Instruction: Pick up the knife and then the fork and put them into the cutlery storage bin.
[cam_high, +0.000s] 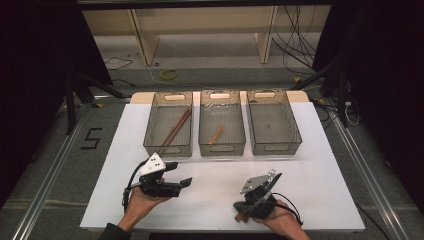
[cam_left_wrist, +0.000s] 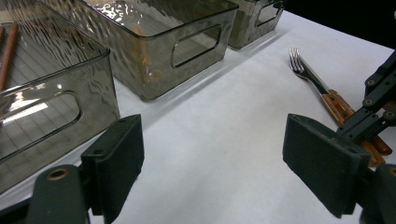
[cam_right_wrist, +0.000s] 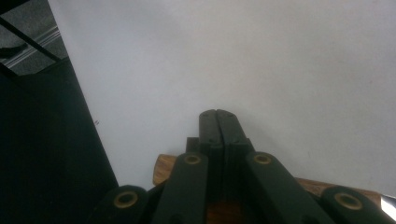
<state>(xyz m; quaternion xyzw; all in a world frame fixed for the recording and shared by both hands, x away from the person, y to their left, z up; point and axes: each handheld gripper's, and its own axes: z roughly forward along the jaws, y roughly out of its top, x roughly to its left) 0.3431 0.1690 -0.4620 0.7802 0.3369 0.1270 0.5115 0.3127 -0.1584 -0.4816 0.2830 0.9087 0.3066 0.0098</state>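
Note:
A fork (cam_left_wrist: 317, 86) with a wooden handle lies on the white table (cam_high: 210, 200), its tines pointing toward the bins. My right gripper (cam_high: 250, 204) sits over the handle at the near right. In the right gripper view its jaws (cam_right_wrist: 217, 114) are pressed together, with the brown handle (cam_right_wrist: 163, 169) crossing under them. The handle's end (cam_high: 241, 216) sticks out beside that hand. My left gripper (cam_high: 180, 174) hovers at the near left, jaws wide apart (cam_left_wrist: 212, 163) with bare table between them.
Three translucent grey bins stand in a row at the back of the table. The left bin (cam_high: 168, 150) holds long brown sticks (cam_high: 176, 127), the middle bin (cam_high: 222, 148) a short wooden piece (cam_high: 216, 134). The right bin (cam_high: 275, 147) looks empty. The table's front edge runs close to both hands.

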